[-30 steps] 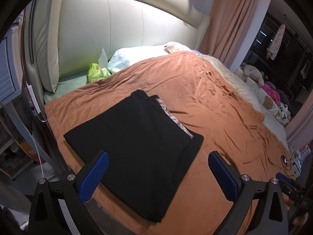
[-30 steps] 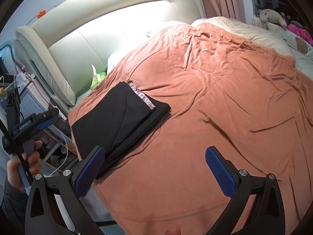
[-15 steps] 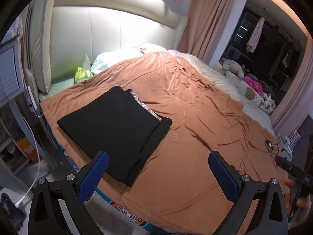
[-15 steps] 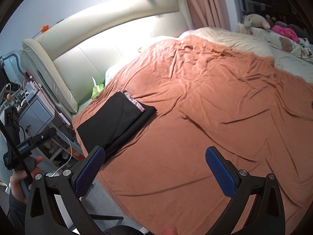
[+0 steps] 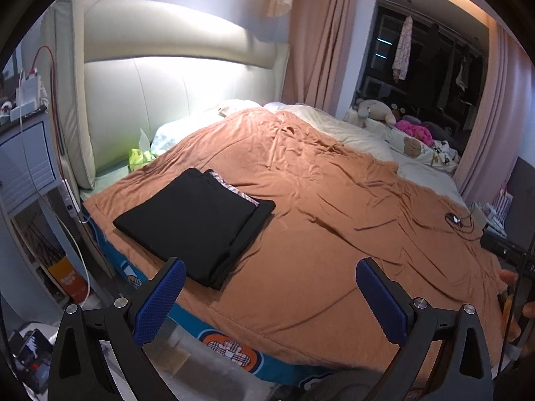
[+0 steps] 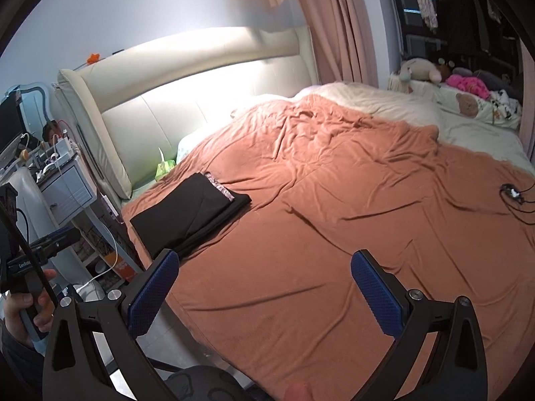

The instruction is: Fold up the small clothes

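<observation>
Both grippers hang spread and empty above the near edge of a bed. The left gripper [image 5: 271, 295] and right gripper [image 6: 264, 284] each show blue pads wide apart, gripping nothing. Beyond them stretches a rumpled orange blanket [image 5: 334, 207], with a cream headboard [image 5: 174, 100] behind and pink curtains [image 5: 317, 33] to the right. The folded black garment [image 5: 197, 220] lies flat on the blanket, ahead and left of both grippers, apart from their fingers, near the bed's left edge. Soft toys [image 6: 421, 70] sit on the far side.
</observation>
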Motion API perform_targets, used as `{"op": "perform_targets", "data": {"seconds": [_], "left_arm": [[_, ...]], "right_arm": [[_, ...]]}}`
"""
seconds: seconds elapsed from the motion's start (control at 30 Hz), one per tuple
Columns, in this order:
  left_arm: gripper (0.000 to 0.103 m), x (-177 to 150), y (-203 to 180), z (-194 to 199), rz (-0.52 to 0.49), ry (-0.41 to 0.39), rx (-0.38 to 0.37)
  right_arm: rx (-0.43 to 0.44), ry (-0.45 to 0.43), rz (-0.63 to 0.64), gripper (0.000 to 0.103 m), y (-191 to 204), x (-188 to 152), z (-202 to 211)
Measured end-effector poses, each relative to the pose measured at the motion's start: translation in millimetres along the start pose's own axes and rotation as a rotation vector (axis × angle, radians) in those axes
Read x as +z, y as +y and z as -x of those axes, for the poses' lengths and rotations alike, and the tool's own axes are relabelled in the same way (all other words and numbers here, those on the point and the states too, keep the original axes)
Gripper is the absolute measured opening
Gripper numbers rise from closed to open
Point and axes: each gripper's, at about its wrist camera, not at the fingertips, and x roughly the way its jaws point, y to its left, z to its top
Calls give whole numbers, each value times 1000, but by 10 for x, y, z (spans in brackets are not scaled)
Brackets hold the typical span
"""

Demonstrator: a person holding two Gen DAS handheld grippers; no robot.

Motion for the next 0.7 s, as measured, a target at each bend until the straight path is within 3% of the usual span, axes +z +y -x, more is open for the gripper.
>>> {"op": "perform_targets", "data": {"seconds": [0.33,0.7], "left_arm": [[102,-321,-324,390,-27,-40,-56],[102,-694,-718,698,-60,-69,-106]], "right_arm": [[-70,-117,78,103,61,-425,680],[-106,-154,37,103,-28,-912,1236]]}}
